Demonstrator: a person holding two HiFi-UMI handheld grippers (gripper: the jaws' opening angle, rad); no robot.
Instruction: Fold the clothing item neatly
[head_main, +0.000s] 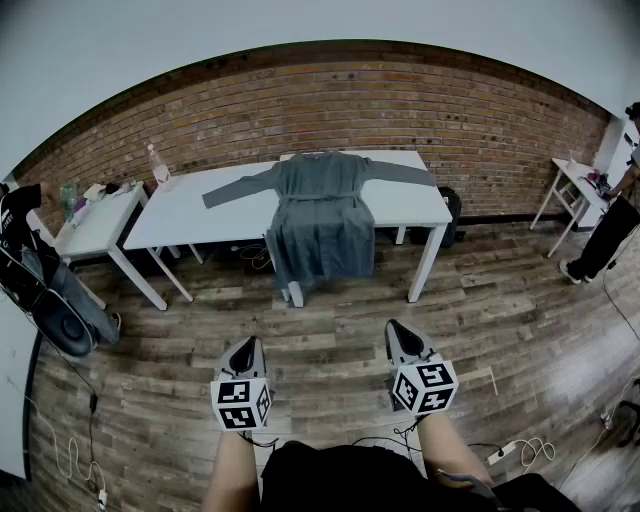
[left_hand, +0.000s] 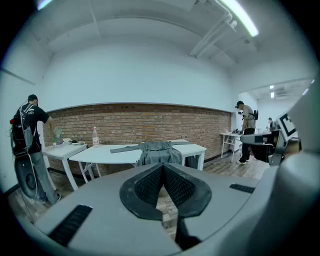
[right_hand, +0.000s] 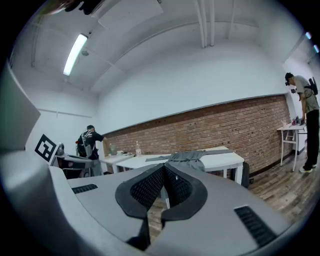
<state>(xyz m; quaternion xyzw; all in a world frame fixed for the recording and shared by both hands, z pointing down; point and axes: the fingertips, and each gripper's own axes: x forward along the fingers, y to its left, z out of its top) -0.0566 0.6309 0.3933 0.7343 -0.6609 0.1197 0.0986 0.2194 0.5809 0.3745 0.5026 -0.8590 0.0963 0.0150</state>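
Head view: 2 grippers are held out level over a wood floor (head_main: 330, 335), the left gripper (head_main: 245, 345) and the right gripper (head_main: 397, 330). Each carries 1 cube of black-and-white square markers. Well ahead, 1 grey garment (head_main: 322, 205) lies on a white counter (head_main: 200, 215). Its 2 sleeves are spread left and right along the top, and its lower part hangs over the front edge. 1 bottle (head_main: 157, 165) stands near the counter's left end. 2 smaller counters flank it, the left counter (head_main: 100, 225) and the right counter (head_main: 568, 172), each with 1 person beside it: the left person (head_main: 45, 285) and the right person (head_main: 612, 225). A brick wall (head_main: 480, 120) runs behind.

Left gripper view: the left gripper (left_hand: 163, 167) has its 2 jaws pressed together with nothing between them. The garment sits far beyond the tips, draped over the counter's front.

Right gripper view: the right gripper (right_hand: 163, 169) is likewise closed tight and empty. The garment, the bottle and both persons show far off, and 1 marker cube of the left gripper shows at the left edge.
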